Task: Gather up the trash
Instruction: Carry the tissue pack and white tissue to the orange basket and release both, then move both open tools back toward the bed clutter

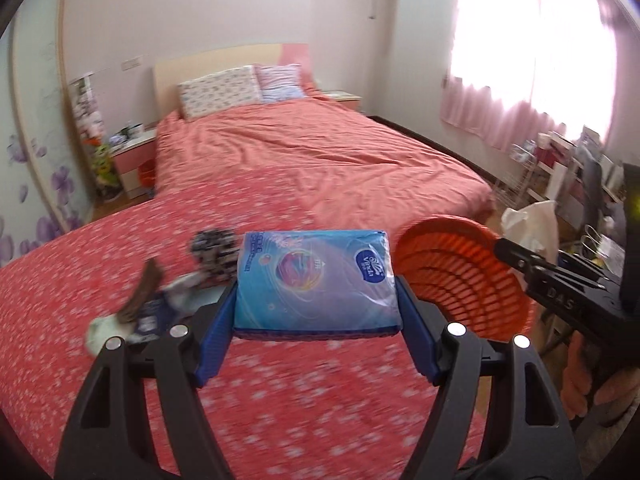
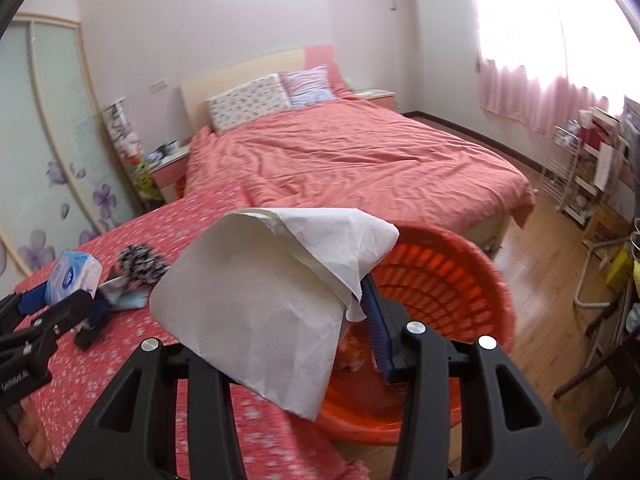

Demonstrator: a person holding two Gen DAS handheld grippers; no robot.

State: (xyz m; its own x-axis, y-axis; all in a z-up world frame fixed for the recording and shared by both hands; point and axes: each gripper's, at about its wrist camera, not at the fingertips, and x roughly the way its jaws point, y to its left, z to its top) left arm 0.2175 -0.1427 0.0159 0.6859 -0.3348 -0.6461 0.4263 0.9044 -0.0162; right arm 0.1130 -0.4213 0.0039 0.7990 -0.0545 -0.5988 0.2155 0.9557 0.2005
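Observation:
My left gripper is shut on a blue tissue pack, its blue pads pressed on the pack's two sides, above a red flowered cloth. In the right wrist view the same pack and left gripper show at the far left. My right gripper is shut on a large white sheet of paper that drapes over and hides its left finger. An orange slatted basket sits just beyond and below the paper. The basket and the right gripper also appear right of the pack.
A black-and-white scrunchie, a brown wrapper and other small scraps lie on the flowered cloth. Beyond is a bed with a pink cover. Wooden floor, a white rack and chairs stand at the right.

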